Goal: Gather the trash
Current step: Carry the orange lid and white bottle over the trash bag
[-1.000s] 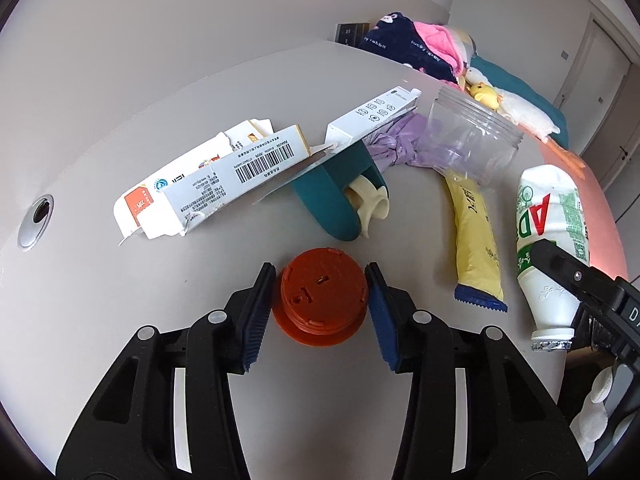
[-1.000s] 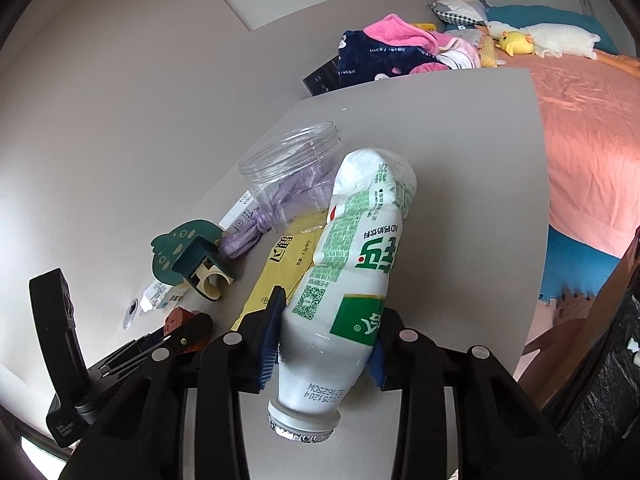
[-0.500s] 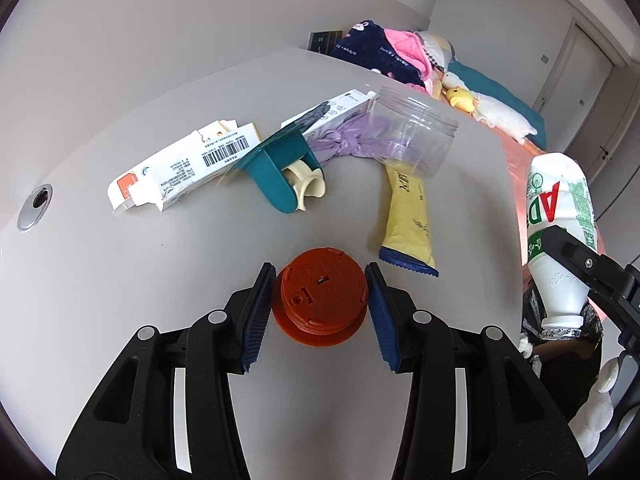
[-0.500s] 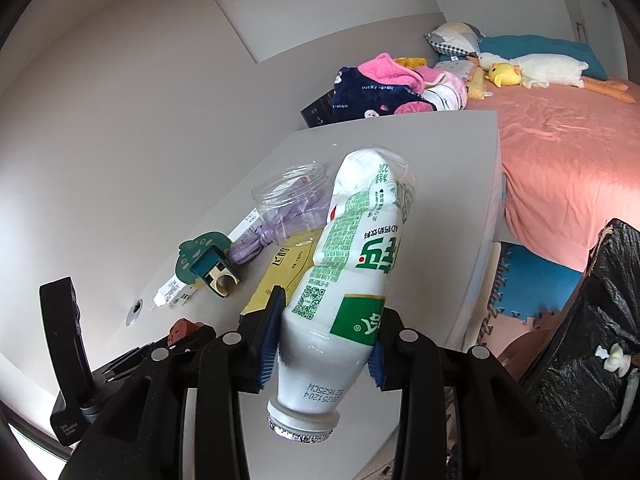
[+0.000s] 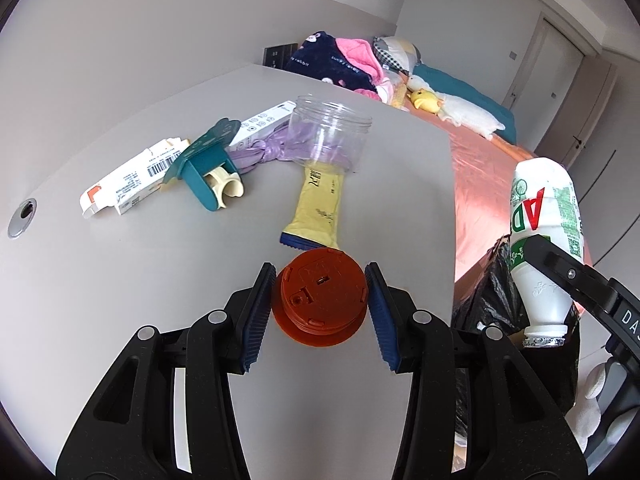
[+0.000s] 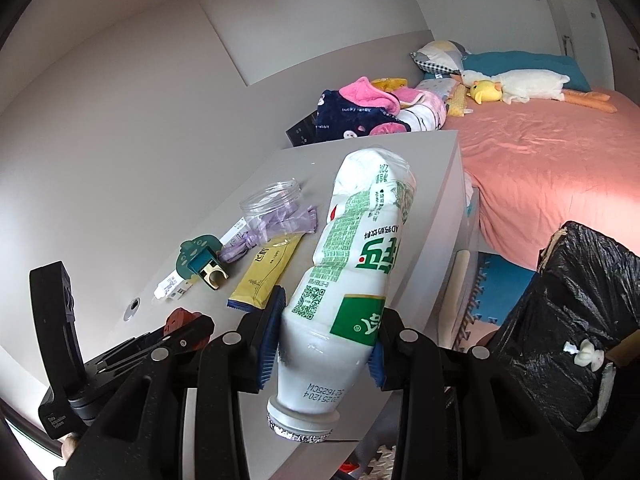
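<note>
My left gripper (image 5: 320,314) is shut on a round orange lid (image 5: 322,298) and holds it above the grey table (image 5: 140,260) near its right edge. My right gripper (image 6: 324,342) is shut on a white and green drink bottle (image 6: 352,280), neck down, beyond the table's edge; the bottle also shows in the left wrist view (image 5: 540,236). A black trash bag (image 6: 580,320) stands on the floor to the right, and shows in the left wrist view (image 5: 500,300). A yellow sachet (image 5: 320,200), a clear jar (image 5: 328,132), a purple bag (image 5: 264,148), white cartons (image 5: 132,184) and a teal holder (image 5: 204,168) lie on the table.
A bed with a pink sheet (image 6: 540,152) lies past the table, with soft toys (image 6: 520,84) and a pile of clothes (image 6: 372,112) at its head. A round cable hole (image 5: 22,218) is at the table's left. Blue foam mats (image 6: 500,288) cover the floor.
Both grippers have pulled back and to the right with their loads. The table items look farther away, and the black trash bag has come closer on the right.
</note>
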Motion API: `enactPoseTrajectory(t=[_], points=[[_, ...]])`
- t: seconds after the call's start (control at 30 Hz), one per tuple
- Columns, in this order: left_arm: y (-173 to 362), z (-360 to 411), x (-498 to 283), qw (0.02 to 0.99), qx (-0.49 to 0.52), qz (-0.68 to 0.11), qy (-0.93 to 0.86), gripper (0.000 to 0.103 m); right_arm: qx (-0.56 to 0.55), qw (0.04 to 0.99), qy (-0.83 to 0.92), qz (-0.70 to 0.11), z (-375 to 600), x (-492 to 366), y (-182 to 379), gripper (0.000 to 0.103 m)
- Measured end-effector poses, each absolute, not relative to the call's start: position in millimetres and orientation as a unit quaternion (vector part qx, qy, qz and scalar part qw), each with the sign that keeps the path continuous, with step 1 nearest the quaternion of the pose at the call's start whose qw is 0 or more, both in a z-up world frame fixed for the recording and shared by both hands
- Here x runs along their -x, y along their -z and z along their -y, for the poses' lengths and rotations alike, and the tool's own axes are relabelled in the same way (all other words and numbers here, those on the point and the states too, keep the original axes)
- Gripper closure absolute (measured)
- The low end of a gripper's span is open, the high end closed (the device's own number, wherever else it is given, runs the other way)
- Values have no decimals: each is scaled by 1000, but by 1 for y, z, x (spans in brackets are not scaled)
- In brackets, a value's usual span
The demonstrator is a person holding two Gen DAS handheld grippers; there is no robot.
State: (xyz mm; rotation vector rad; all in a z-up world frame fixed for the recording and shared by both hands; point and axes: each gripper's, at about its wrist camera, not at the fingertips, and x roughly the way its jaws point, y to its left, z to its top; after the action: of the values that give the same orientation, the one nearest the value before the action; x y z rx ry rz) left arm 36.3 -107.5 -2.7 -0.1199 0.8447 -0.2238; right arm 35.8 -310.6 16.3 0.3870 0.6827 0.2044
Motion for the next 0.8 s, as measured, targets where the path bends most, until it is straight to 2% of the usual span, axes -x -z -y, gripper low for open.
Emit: enactPoseTrajectory(t=[0.8], points=[[-7, 186, 14, 898, 32, -396, 190, 58, -188, 931, -61, -306, 359, 38, -26, 65]])
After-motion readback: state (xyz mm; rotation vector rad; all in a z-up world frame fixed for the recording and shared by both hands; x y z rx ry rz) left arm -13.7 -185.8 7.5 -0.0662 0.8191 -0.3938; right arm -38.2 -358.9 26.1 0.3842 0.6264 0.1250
